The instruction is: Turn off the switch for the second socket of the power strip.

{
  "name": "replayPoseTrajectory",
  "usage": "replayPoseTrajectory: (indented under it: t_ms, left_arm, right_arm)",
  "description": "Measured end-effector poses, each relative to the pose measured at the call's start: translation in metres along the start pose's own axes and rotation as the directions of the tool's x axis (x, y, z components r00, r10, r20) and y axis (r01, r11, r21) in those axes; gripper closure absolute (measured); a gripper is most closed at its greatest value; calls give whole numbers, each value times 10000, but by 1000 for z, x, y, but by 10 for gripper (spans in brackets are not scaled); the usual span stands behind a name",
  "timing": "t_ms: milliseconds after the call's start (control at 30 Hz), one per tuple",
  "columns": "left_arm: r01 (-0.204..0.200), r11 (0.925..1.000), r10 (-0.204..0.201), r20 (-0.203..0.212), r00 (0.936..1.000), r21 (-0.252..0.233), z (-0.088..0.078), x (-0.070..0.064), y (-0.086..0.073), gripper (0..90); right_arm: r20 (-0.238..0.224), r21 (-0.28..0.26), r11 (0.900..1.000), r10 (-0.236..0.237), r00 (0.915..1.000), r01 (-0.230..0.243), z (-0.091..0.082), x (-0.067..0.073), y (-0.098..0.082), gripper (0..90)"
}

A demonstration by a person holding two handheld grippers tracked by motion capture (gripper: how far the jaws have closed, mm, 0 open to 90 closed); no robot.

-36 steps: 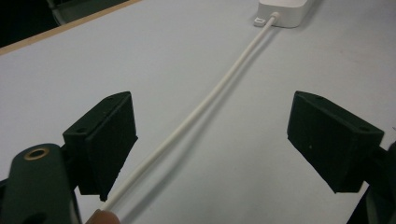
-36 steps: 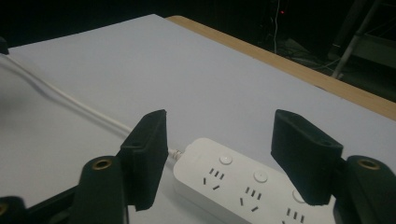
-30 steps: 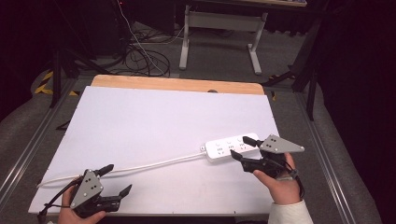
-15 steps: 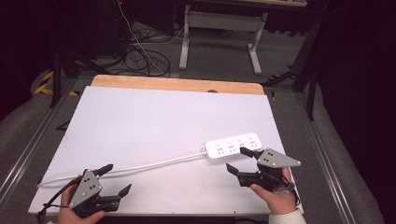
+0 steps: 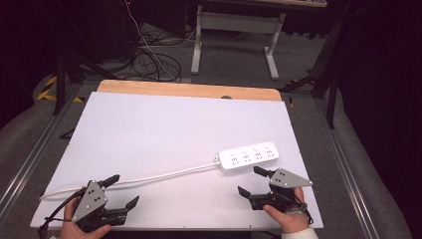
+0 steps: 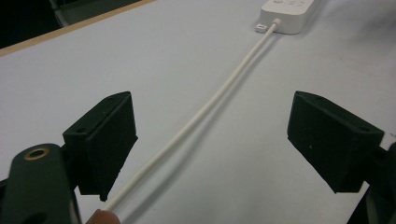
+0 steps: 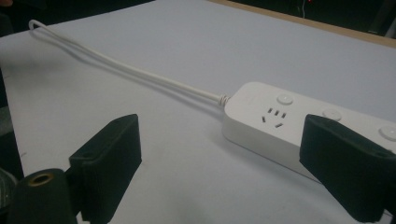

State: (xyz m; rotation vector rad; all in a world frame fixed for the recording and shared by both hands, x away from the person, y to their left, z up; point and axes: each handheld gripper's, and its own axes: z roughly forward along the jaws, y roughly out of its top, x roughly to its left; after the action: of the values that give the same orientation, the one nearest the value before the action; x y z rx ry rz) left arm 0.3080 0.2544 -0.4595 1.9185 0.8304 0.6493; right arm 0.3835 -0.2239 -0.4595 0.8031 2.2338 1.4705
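Markings: no brand name or readable text on the power strip point(image 5: 249, 157); each outlet shows slot openings and a round button beside it
Power strip: white, four outlets, lies flat on the desk point(image 5: 164, 129) near the right edge, slightly angled, closer to the front edge than the back
Cord: white cord point(image 5: 164, 174) leaves the strip's left end and runs across the desk toward the front left corner, where it loops back near the left edge
Left gripper: left gripper point(image 5: 118, 191) held in a hand at the front left corner, jaws spread apart, nothing between the pads; the cord passes just beside it; in the left gripper view the cord point(image 6: 205, 112) runs up between the two open jaws to the strip point(image 6: 287, 16)
Right gripper: right gripper point(image 5: 252, 180) held in a hand near the front right corner, jaws spread wide, empty, just in front of the strip and not touching it; in the right gripper view the strip point(image 7: 289, 126) lies beyond the jaws
Surroundings: wooden strip point(image 5: 189, 90) along the desk's back edge; grey table frame point(image 5: 234, 30) and black cables point(image 5: 149, 62) on the floor behind
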Motion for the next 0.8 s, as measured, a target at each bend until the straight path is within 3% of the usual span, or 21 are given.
replayPoseTrajectory:
  t_ms: [467,800]
  left_arm:
    - [-67,10000,67,-12,10000,-2,0,0,0,161]
    - [-1,10000,1,53,10000,50,0,1,0,160]
  right_arm:
    - [11,536,9986,29,10000,-29,8,7,-22,102]
    - [244,1078,9941,107,9996,-133,15,7,-28,113]
